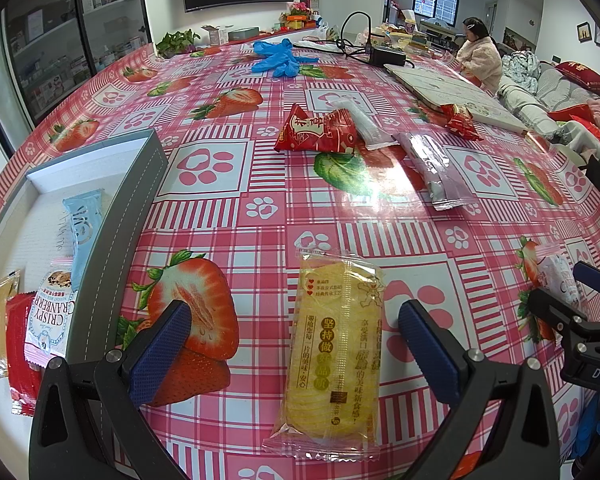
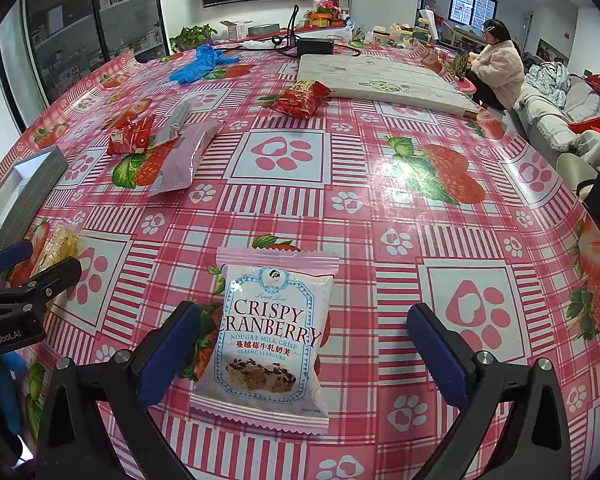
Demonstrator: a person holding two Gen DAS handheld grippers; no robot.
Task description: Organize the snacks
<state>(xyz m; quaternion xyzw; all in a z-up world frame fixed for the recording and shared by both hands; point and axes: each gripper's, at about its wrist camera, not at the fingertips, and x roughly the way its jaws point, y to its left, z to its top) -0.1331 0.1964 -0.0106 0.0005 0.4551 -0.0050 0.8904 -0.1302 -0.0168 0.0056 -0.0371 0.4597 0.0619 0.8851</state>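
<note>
Strawberry-and-paw-print oilcloth [image 1: 260,184] covers the big table we work at, with a person sitting far off at about 1 o'clock in both views. Starting at 9 o'clock in the left wrist view, the grey-rimmed box [image 1: 132,216] already holds several packets: a light blue one, a cranberry crisp, a red one and what looks like a yellow one, though it sits too close to the frame's edge to be sure. Our left gripper [image 1: 294,350] stands wide open with the yellow cracker packet [image 1: 332,356] lying flat between its blue pads, not yet touched. To its right, our right gripper [image 2: 304,350] is equally wide, straddling the pink cranberry nougat packet [image 2: 272,344], which also rests untouched on the cloth. We judge the step in hand to be a double pickup; next each gripper should lower, close across the packet's narrow width, then carry it toward the box at 9 o'clock. Further out at 12 o'clock lie a red packet [image 1: 316,132], a clear sachet and a purple sachet [image 1: 436,168], another red packet [image 1: 460,120] beside a flat board, and blue gloves [image 1: 280,58]. Nothing blocks either grasp, though both grippers heading for the box could crowd each other.
</note>
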